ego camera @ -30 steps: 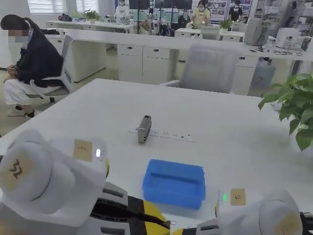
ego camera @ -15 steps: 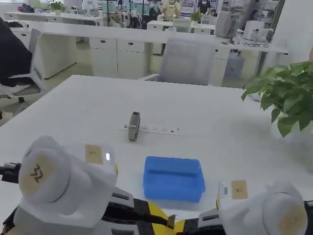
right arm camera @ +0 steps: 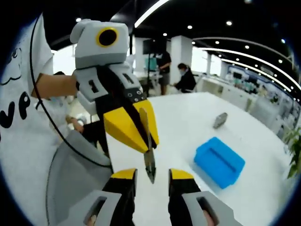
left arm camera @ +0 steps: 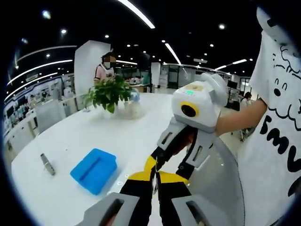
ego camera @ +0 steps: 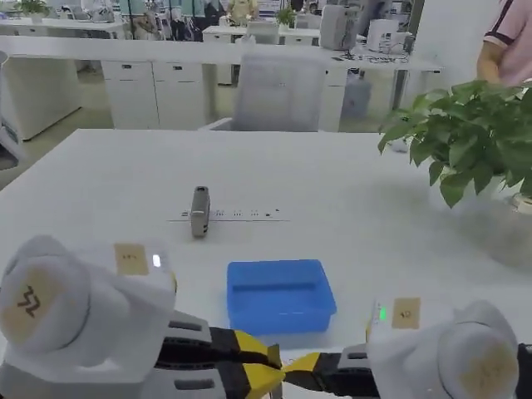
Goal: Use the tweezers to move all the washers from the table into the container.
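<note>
— Which claw has the tweezers [right arm camera: 149, 165]?
— The left gripper [left arm camera: 155, 180]. Its yellow jaws are pinched tight on them, and the thin metal points stick out past the tips.
— And the other one?
— The right gripper [right arm camera: 153, 175] faces it nose to nose, low over the near edge of the table [ego camera: 374, 216]. Its jaws stand apart, holding nothing, and the tweezers' points sit in the gap between them. From here I can't tell whether metal touches a jaw.
— Where's the container [ego camera: 281, 317]?
— The blue tray sits flat on the white tabletop, just beyond where the two claws meet.
— The washers?
— Farther back there is a row of tiny bits [ego camera: 237, 214], strung out in a line on the table. They start just beside a small grey metal piece [ego camera: 199, 212] at the row's left end. They are too small for me to say what they are. The row lies well apart from both claws, with the tray between.
— Anything else on that table?
— A leafy green plant [ego camera: 465, 133] at the far right edge
</note>
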`<state>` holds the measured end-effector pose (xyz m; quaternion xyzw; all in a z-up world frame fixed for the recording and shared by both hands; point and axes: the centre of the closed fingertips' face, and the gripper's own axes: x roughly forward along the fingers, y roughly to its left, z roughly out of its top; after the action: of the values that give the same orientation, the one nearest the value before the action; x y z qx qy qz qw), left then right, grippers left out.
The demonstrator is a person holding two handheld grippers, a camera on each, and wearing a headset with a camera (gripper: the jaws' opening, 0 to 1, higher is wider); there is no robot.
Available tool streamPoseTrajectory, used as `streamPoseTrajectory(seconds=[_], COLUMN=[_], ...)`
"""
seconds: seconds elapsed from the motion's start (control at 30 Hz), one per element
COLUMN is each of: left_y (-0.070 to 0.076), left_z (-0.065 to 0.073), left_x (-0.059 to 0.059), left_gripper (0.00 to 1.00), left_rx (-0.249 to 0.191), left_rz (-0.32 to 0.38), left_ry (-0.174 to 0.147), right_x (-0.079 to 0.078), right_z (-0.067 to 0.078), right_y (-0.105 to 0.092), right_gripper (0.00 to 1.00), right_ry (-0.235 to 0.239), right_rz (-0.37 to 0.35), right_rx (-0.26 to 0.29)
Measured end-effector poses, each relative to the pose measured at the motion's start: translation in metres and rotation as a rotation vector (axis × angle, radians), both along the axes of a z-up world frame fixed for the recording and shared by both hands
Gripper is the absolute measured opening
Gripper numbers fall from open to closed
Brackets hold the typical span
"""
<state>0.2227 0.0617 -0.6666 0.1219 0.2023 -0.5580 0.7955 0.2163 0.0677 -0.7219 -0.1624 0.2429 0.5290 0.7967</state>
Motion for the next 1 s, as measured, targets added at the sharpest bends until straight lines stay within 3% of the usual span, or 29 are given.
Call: streamPoseTrajectory(seconds=[0.1, 0.2, 0.3, 0.43, 0.73, 1.0], left_y=[0.004, 0.007, 0.014, 0.028, 0.047, 0.055], left_z=[-0.009, -0.017, -0.026, -0.037, -0.066, -0.085], left_x=[0.014, 0.031, 0.049, 0.072, 0.109, 0.121], left_gripper=[0.0, 0.0, 0.0, 0.0, 0.0, 0.0], left_rx=[0.032, 0.022, 0.026, 0.021, 0.013, -0.007], left_rz=[0.043, 0.083, 0.144, 0.22, 0.315, 0.357], left_ry=[-0.021, -0.013, -0.026, -0.018, 0.021, 0.032], right_x=[0.002, 0.0, -0.003, -0.001, 0.01, 0.009], right_z=[-0.005, -0.008, -0.012, -0.016, -0.037, -0.05], right_y=[-0.019, -0.046, -0.067, -0.087, -0.093, -0.09], right_gripper=[0.29, 0.34, 0.33, 0.32, 0.3, 0.29], right_ry=[0.008, 0.035, 0.067, 0.099, 0.18, 0.229], right_rz=[-0.056, -0.137, -0.202, -0.267, -0.332, -0.338], right_rx=[0.02, 0.029, 0.039, 0.05, 0.058, 0.049])
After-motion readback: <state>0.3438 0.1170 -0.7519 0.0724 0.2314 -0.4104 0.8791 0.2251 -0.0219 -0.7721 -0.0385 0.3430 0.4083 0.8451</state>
